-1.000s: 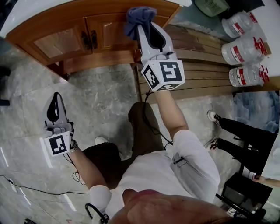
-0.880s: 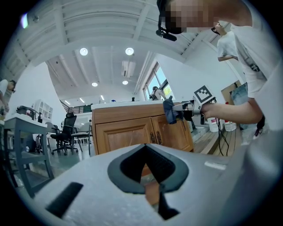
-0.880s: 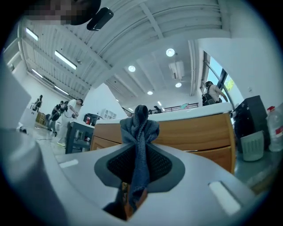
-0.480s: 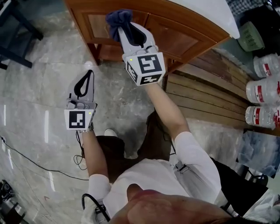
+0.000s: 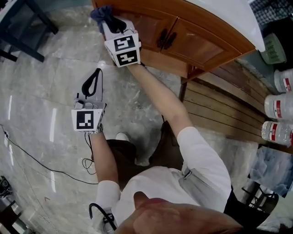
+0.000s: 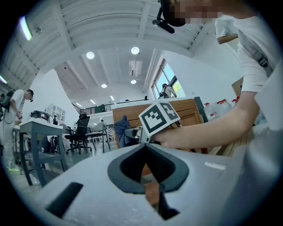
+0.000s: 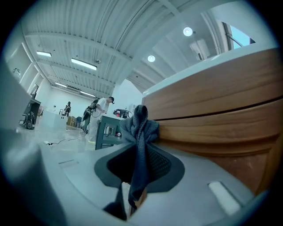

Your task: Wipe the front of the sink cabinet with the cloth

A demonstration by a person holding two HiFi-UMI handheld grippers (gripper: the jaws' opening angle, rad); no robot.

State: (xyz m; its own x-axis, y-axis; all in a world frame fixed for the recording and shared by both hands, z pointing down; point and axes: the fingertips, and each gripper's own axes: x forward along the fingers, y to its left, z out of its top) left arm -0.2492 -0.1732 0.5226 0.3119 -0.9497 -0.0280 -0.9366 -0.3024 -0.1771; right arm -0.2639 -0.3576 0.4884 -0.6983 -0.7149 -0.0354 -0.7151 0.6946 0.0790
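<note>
Cloth [image 5: 101,12] sits pinched in the right hand-held gripper [image 5: 109,19], held up against the sink cabinet [image 5: 201,45] at its left front edge, seemingly to wipe; the left hand-held gripper [image 5: 95,77] hangs clenched and empty, out of the way.

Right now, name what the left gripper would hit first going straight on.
Most likely the right gripper holding the cloth: it sits just ahead of the left gripper's shut jaws, though depth is unclear.
</note>
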